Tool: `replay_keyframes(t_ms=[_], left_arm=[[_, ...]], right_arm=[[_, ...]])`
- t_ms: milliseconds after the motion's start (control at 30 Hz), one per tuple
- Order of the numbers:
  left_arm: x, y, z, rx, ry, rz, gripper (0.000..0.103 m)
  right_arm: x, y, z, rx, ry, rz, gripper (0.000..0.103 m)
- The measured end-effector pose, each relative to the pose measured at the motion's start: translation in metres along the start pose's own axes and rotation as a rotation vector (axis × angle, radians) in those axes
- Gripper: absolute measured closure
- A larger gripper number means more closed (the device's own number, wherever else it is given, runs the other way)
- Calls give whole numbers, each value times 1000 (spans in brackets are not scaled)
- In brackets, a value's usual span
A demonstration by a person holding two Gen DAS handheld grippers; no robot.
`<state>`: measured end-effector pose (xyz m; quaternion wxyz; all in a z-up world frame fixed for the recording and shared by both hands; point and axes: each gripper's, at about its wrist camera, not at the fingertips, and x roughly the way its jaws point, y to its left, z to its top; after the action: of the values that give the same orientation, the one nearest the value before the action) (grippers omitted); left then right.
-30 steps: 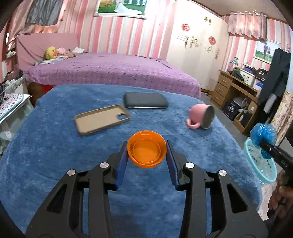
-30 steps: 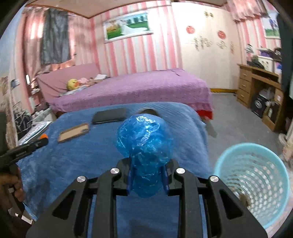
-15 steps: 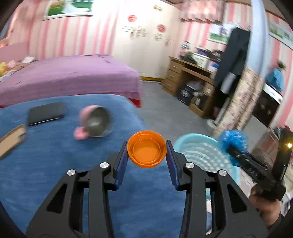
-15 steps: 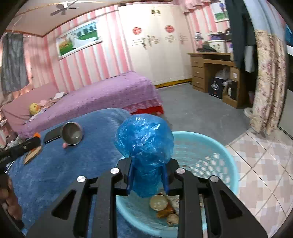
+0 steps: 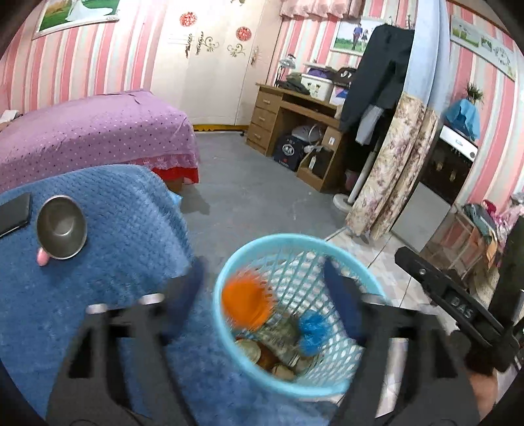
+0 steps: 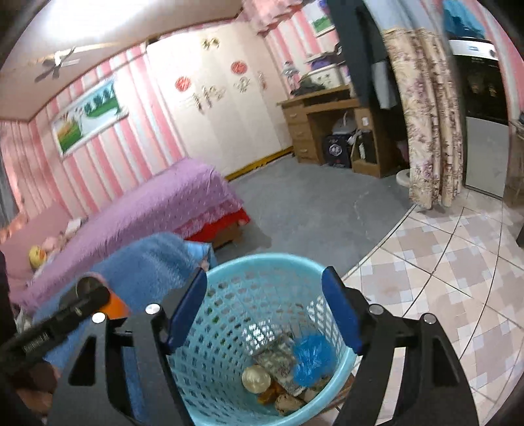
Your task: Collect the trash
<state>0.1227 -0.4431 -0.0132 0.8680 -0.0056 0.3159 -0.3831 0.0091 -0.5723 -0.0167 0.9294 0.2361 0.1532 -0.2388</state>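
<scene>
Now both your claws are over the basket [image 6: 213, 331].
Your left claw [image 5: 262, 295] and right claw [image 6: 263, 311] have just spread wide; the orange lid [image 5: 244, 306] drops, the blue bag [image 6: 312, 358] lies inside.

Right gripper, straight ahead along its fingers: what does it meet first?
Probably the inside of the light blue basket; the open right gripper points into its mouth, toward the blue plastic wad and other trash. Depth unclear.

Room evenly lit, indoor light; ceiling [image 6: 137, 23] at eleven o'clock blown out white; fisheye bends walls, black vignette in corners; left gripper [image 5: 262, 298] and orange lid [image 5: 244, 306] smeared by motion blur; right view's foreground sharper, background soft.
</scene>
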Motion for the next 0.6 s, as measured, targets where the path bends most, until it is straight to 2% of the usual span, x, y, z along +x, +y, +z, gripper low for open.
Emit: replay_keyframes(t_ms=[33,100,167,233,300,367,467,533,600], left_arm=[[2,-2,1,-4,7,-16,21],[6,-11,3,16,11,-20,11],[-1,-13,4,44,-2,-9,11],[-19,-3,8,46,-21,8,11],[-48,17,10,44,-47,56,10],[-89,44,8,37,-88,130,6],[-161,92,-7,36,-148,274,5],[-207,127,-26,33,-171,404,5],[-242,158,-44,22,-188,502,5]], right_arm=[[-2,-1,1,14,-16,-4,31],[-5,-6,2,29,-28,-21,31],[-6,-7,3,36,-26,-2,31],[-6,4,2,7,-28,21,31],[-5,29,-3,-64,-24,59,30],[-4,61,-12,-153,-10,109,27],[-4,119,-37,-279,51,217,23],[-9,159,-59,-340,88,300,22],[-15,187,-76,-382,109,344,21]])
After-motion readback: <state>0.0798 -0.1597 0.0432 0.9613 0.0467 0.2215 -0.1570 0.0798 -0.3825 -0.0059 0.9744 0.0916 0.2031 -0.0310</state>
